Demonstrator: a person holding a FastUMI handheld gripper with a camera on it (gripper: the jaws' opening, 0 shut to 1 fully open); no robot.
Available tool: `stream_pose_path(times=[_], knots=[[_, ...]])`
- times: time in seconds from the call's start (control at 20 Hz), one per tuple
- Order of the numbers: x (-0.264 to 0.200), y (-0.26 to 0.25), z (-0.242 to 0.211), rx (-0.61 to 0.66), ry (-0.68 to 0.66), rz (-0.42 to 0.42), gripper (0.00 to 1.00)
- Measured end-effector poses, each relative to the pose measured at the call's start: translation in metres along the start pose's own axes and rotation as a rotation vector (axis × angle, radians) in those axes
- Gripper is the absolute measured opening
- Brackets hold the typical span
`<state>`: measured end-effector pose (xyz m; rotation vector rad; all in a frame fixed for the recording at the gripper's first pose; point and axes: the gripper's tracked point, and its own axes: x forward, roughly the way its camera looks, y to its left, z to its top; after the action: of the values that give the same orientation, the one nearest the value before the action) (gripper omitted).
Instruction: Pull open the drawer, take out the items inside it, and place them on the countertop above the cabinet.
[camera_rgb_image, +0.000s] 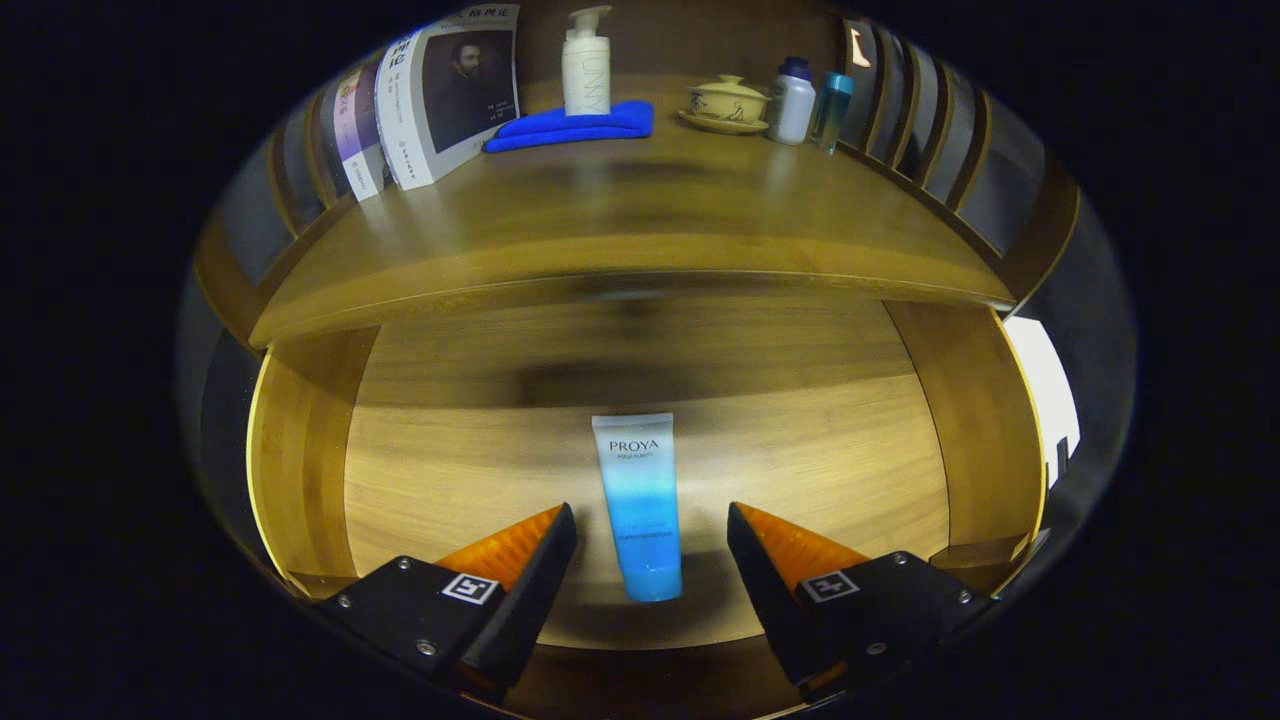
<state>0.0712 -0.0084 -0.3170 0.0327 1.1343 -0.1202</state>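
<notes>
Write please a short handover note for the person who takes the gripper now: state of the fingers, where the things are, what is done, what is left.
Gripper: fingers open, holding nothing, one on each side of the blue tube, not touching it.
Drawer: already pulled open. The tube lies flat on its floor, cap end towards the fingers.
Countertop: front part bare; at the back stand books, a pump bottle on a blue cloth, a lidded cup and two small bottles.
Done: drawer opened.
Left: close on the tube, lift it out, set it on the countertop.
</notes>
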Motion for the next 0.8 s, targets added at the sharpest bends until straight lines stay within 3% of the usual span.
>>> stream_pose_path(times=[0.55, 0.65, 0.8], knots=[[0.028, -0.003, -0.018, 0.009, 0.159, -0.005, 0.79], [0.031, 0.004, -0.02, 0.034, 0.161, 0.032, 0.72], [0.03, 0.005, -0.019, 0.024, 0.144, 0.031, 0.49]])
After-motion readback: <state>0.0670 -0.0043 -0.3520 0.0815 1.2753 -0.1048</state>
